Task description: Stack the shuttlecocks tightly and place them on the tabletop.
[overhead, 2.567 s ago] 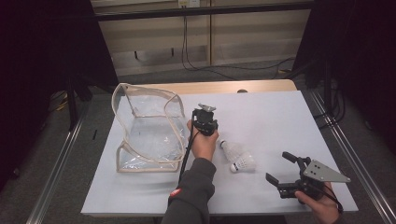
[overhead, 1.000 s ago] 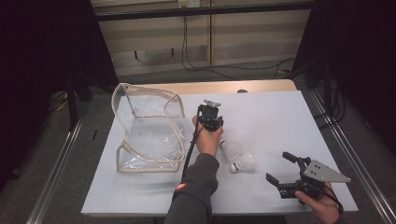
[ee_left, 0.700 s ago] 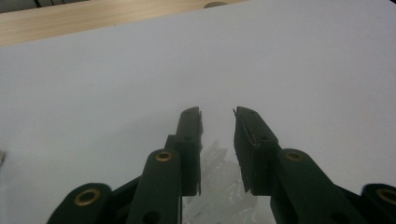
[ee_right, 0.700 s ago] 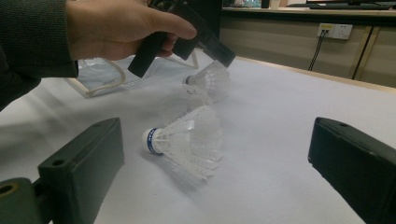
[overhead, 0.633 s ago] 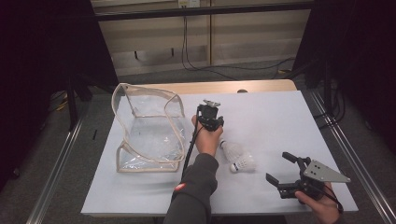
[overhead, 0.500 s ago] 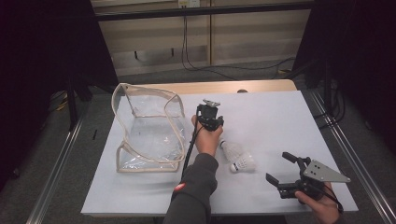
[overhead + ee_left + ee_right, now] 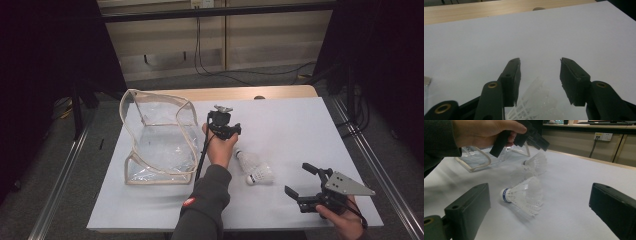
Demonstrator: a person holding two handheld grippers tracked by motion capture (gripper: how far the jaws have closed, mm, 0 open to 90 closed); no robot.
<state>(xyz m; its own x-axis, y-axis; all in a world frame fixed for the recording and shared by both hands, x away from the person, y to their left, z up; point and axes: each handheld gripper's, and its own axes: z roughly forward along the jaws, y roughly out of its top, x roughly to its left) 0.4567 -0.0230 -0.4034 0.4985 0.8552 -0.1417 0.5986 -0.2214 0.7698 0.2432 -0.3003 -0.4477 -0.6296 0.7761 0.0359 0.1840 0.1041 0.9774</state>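
The fingers of the left gripper [image 7: 223, 126] have just been opening, nothing gripped; the right gripper [image 7: 305, 187] is held open. 2 white feathered shuttlecocks [image 7: 254, 168] remain on the white worktop [image 7: 300, 130], none seen in the clear plastic pouch [image 7: 157, 137].

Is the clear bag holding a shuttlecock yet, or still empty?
Empty: the clear bag shows nothing inside, and both shuttlecocks lie on the table beside it.

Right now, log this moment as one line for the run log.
left gripper: jaws just been opening, nothing pressed, above shuttlecocks | right gripper: open, empty | clear bag: left on table
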